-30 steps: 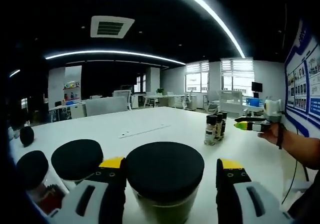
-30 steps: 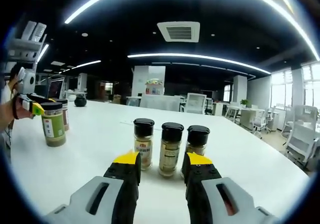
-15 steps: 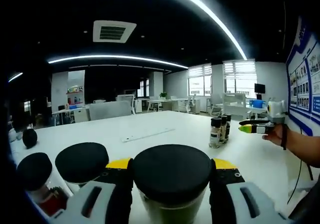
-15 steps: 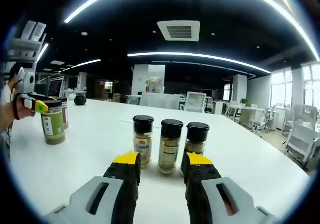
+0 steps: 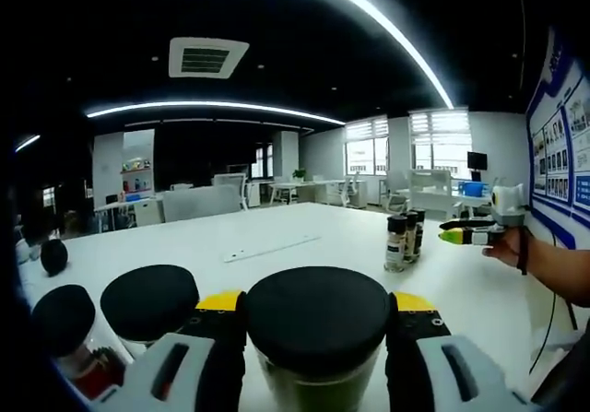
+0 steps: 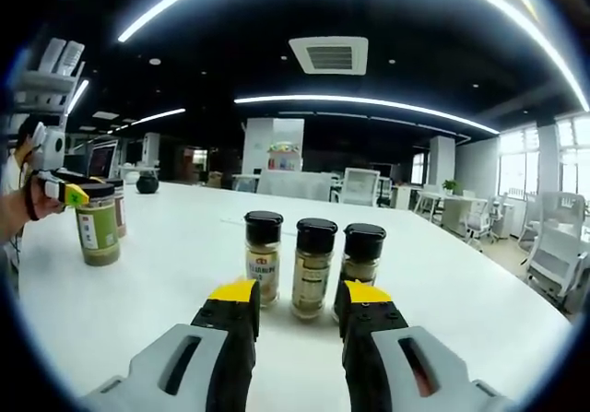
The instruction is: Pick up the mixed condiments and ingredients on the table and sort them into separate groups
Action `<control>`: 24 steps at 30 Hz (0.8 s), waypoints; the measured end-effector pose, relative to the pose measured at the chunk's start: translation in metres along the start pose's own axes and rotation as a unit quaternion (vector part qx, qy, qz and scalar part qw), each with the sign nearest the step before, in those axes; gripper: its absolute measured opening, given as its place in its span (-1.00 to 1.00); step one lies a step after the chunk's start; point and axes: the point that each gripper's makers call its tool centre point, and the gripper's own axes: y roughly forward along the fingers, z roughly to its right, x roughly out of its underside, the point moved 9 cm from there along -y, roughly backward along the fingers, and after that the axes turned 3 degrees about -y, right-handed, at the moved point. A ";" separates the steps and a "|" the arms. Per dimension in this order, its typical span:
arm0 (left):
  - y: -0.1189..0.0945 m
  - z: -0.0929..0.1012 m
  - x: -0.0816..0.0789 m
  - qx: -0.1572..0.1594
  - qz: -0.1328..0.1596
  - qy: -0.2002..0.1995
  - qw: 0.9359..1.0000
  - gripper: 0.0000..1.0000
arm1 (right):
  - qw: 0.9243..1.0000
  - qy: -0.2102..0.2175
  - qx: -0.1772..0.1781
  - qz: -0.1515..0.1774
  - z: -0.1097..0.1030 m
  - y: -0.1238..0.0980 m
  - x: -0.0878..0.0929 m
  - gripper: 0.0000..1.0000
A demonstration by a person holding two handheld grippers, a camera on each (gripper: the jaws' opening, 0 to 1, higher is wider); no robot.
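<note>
You're in an open office: curved light strips (image 5: 212,106) beside a ceiling vent (image 5: 204,59), bright windows (image 5: 441,138) beyond the white table (image 6: 157,283), swivel chairs (image 6: 557,263) near it, posters (image 5: 567,149) on the wall.

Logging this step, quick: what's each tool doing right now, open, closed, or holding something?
Left tool: closed on the green-filled jar.
Right tool: open, holding nothing, the three spice bottles beyond its tips.

An open-plan office: ahead of the left gripper, past the long white table (image 5: 304,237), stand rows of desks and office chairs (image 6: 361,189), blinded windows (image 5: 438,137), a ceiling air vent (image 6: 329,54), strip lights (image 6: 369,105) and wall posters (image 5: 567,140).
</note>
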 end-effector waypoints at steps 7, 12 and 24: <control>0.008 0.001 -0.009 -0.003 -0.001 0.018 1.000 0.19 | 1.000 -0.002 0.004 0.004 0.000 -0.002 0.000 -0.30; 0.014 0.001 -0.018 -0.005 0.000 0.022 1.000 0.19 | 1.000 -0.003 0.003 0.002 0.000 -0.003 0.001 -0.30; 0.041 -0.009 -0.031 -0.062 -0.002 0.024 0.998 0.19 | 1.000 -0.001 -0.001 0.006 0.000 -0.002 0.000 -0.30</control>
